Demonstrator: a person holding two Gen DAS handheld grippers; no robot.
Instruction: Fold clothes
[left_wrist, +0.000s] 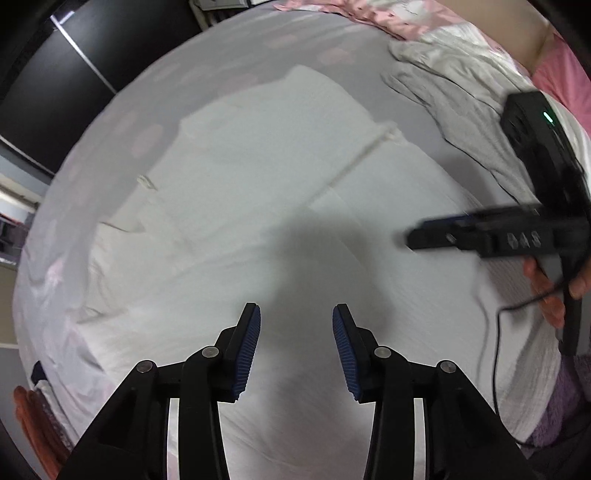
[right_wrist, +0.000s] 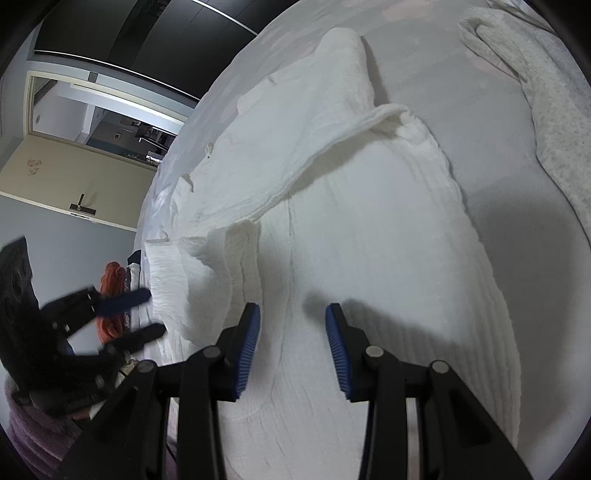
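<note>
Clearly soft and light: white garment (right_wrist: 369, 206) spread flat on the grey bedsheet (left_wrist: 229, 59), crinkled weave, one sleeve folded across the body. Likely limp, sagging if lifted, clinging slightly to itself. Best pinched at a hem or folded edge, not mid-panel. Left gripper (left_wrist: 296, 350) standing apart, nothing between; right gripper (right_wrist: 292, 350) likewise apart above the cloth, empty.

The white garment (right_wrist: 369, 229) lies spread on the bed (right_wrist: 461, 110); a grey garment (right_wrist: 554, 96) lies at two o'clock from it, apart.
</note>
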